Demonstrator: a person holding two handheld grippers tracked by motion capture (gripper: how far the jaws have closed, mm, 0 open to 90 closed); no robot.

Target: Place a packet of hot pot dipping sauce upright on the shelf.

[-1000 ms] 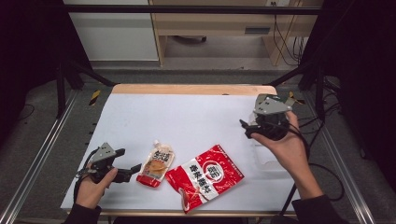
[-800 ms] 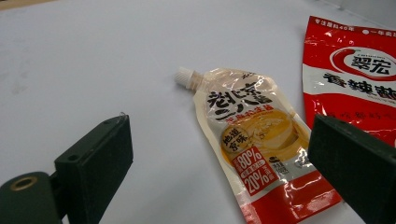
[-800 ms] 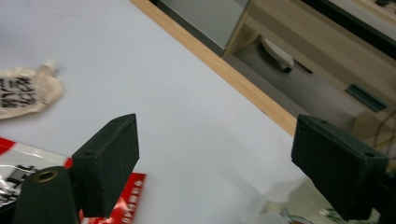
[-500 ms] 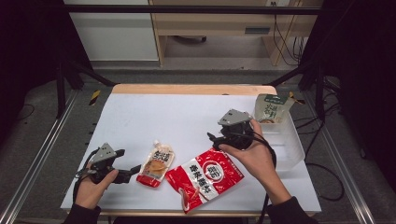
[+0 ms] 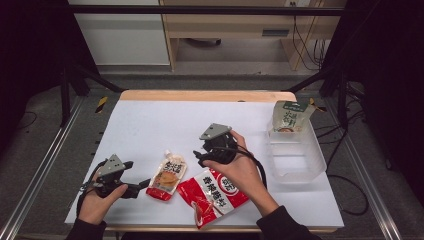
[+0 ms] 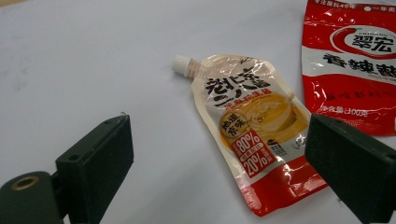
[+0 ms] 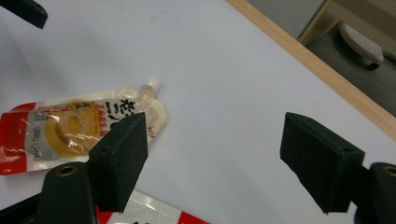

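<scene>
The high view looks forward and down over the whole table [image 5: 150,120]. Each gripper view rides low and close behind its own jaws, and both share the spouted pouch [image 6: 250,135] lying just ahead of each claw.

Spouted sauce pouch [image 6: 247,140] glossy plastic film; red packet [image 5: 212,192] shiny, crinkled; table [image 5: 150,125] matt white, wood edge.

We see bare counter [image 5: 150,125] across the far and left parts, open for a pass. Near the front edge, the spouted sauce pouch [image 5: 167,176] and the red packet [image 5: 212,192] lie just beside each other. At the right, a clear tub [image 5: 300,160] with a green-labelled pouch [image 5: 289,117] blocks that side.
</scene>
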